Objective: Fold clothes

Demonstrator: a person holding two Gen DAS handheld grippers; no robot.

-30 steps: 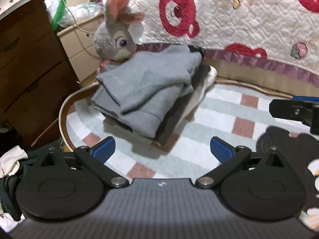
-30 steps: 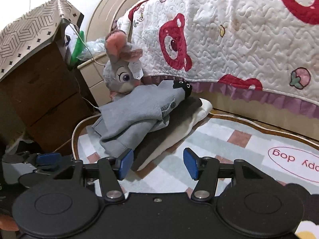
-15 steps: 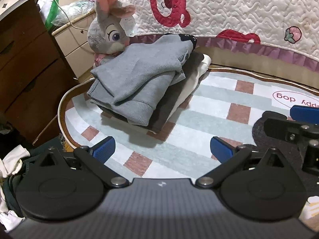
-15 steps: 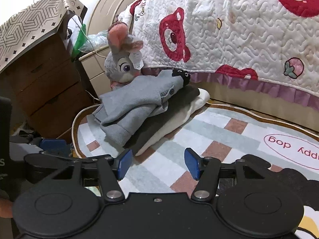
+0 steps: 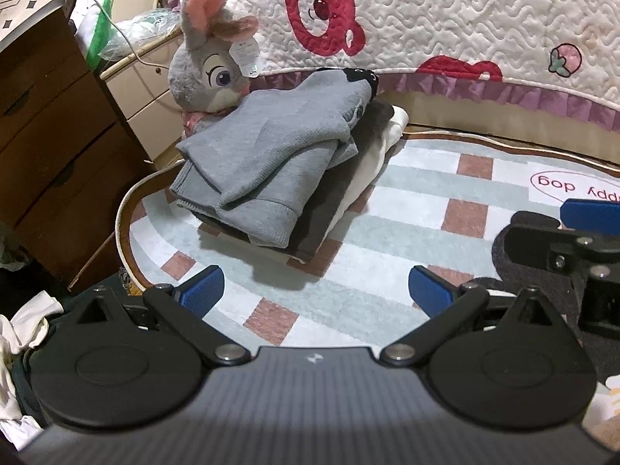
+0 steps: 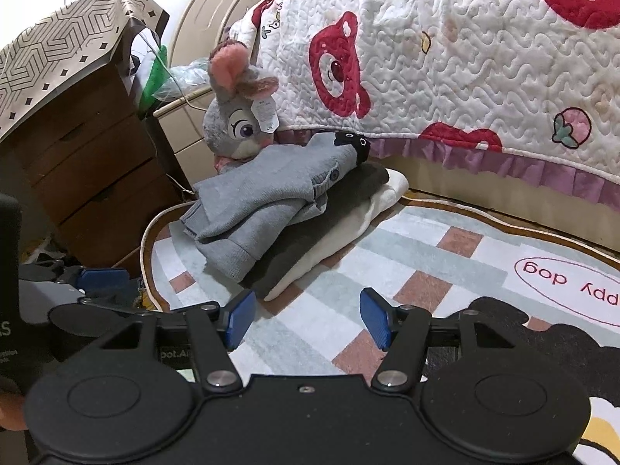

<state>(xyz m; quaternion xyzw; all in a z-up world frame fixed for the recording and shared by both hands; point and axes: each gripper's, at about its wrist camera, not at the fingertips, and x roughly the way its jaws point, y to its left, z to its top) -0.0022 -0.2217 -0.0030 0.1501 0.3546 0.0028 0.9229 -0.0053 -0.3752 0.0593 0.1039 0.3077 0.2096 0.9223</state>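
Observation:
A folded grey sweater [image 5: 271, 166] lies on top of a stack, over a dark grey garment [image 5: 341, 193] and a cream one [image 5: 391, 131], at the rug's far left. My left gripper [image 5: 316, 288] hovers above the rug in front of the stack, open and empty. My right gripper [image 6: 308, 316] is also open with nothing between its blue pads, short of the sweater [image 6: 267, 201] and the cream garment [image 6: 348, 228]. Each gripper shows at the edge of the other's view: the right gripper [image 5: 573, 232], the left gripper [image 6: 100, 279].
A plush rabbit [image 5: 209, 66] leans behind the stack against the quilted bed cover [image 5: 465, 19]. Brown wooden drawers [image 5: 50, 135] stand at the left. The checked rug [image 5: 426, 201] spreads to the right. Loose clothes [image 5: 23, 329] lie heaped at the lower left.
The right gripper has shifted slightly and its jaws stand a little wider. The left view has rocked a little. The stack of clothes lies as before.

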